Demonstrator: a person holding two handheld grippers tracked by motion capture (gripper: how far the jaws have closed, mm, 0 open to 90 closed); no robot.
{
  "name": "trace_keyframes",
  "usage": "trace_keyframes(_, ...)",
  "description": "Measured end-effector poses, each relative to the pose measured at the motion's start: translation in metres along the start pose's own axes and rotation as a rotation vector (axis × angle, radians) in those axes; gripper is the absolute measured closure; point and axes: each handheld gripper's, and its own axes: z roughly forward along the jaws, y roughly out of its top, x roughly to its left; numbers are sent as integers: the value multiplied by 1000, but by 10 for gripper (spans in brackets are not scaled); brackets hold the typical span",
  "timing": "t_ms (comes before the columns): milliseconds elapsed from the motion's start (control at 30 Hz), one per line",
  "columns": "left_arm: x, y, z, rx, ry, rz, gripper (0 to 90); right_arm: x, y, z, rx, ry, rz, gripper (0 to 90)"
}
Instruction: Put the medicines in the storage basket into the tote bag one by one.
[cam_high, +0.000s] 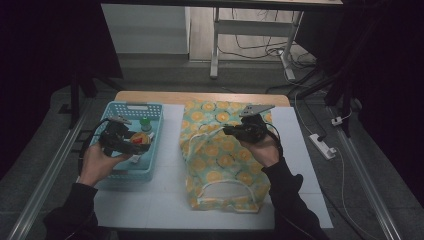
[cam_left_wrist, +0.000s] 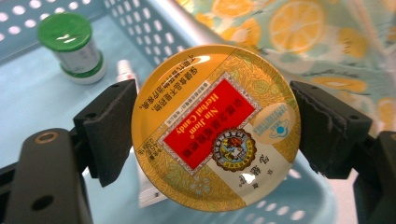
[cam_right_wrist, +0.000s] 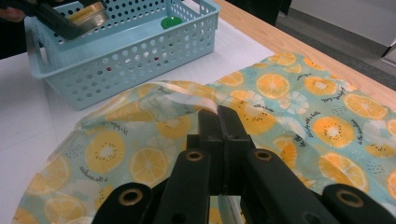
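Note:
My left gripper (cam_high: 134, 144) is shut on a round yellow candy tin (cam_high: 141, 138) with a red label and holds it above the light blue basket (cam_high: 150, 172). In the left gripper view the tin (cam_left_wrist: 212, 123) sits flat between both pads (cam_left_wrist: 114, 130). A teal cloth bag (cam_high: 220, 165) printed with orange slices lies on the white mat. My right gripper (cam_high: 226, 131) is shut on the bag's edge and holds that layer up. In the right gripper view the closed jaws pinch the cloth rim (cam_right_wrist: 205, 105).
Inside the basket (cam_left_wrist: 299, 200) stand a small green-capped bottle (cam_left_wrist: 72, 44) and a white tube (cam_left_wrist: 123, 70). The white mat (cam_high: 170, 200) covers a wooden table (cam_high: 150, 96). A power strip (cam_high: 322, 146) and cables lie on the floor to the right.

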Motion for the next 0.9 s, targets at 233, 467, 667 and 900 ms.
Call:
trace_keyframes(233, -16, 0, 3, -8, -51, 30, 199, 0, 0, 1, 1, 1, 0, 900)
trace_keyframes(467, -37, 6, 4, -17, -75, 74, 199, 0, -1, 3, 4, 3, 1, 900)
trace_keyframes(667, -55, 11, 11, -23, -99, 115, 198, 0, -1, 3, 3, 1, 2, 900)
trace_keyframes(900, -73, 17, 19, -25, -133, 153, 199, -1, -2, 5, 8, 2, 6, 900)
